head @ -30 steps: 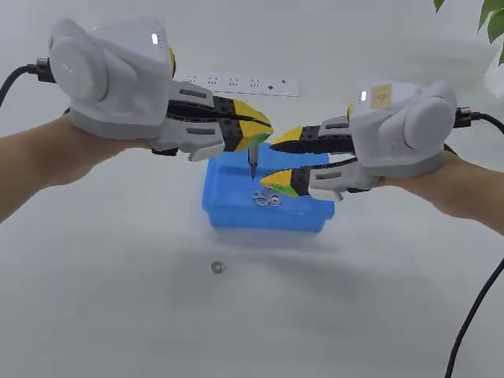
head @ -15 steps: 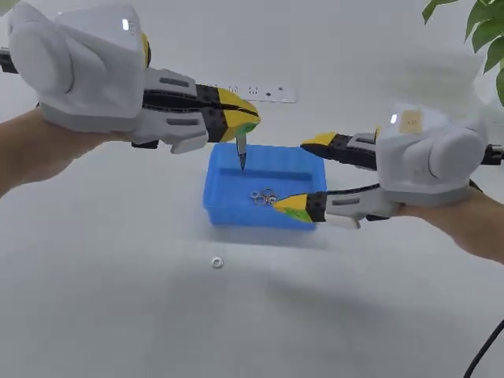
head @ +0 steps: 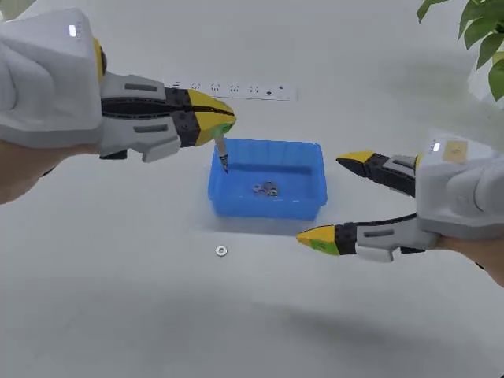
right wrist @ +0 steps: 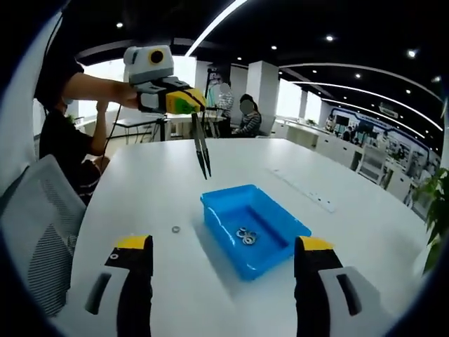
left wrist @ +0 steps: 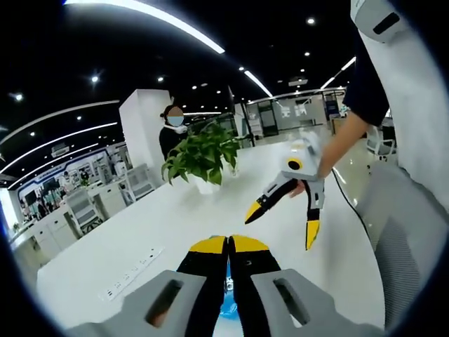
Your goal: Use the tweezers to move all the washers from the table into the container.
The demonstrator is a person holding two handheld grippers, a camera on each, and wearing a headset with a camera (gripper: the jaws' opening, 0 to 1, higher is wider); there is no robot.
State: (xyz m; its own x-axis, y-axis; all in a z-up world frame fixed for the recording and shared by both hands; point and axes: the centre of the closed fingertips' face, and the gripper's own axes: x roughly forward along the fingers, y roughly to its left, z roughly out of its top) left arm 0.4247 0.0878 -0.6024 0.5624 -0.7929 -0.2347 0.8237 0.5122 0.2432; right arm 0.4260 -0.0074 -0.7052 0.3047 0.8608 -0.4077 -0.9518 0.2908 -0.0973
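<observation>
A blue container sits mid-table with several washers inside. One washer lies on the white table in front of it. My left gripper is shut on the tweezers, which hang point down above the container's left rim. My right gripper stands open to the right of the container, nothing between its jaws.
A white power strip lies behind the container. A potted plant stands at the far right. Seated people and a grey chair are beyond the table.
My right gripper has drawn back to the right, away from the container, jaws spread wider. The left gripper with the tweezers has shifted left, from over the container's middle to its left rim.
</observation>
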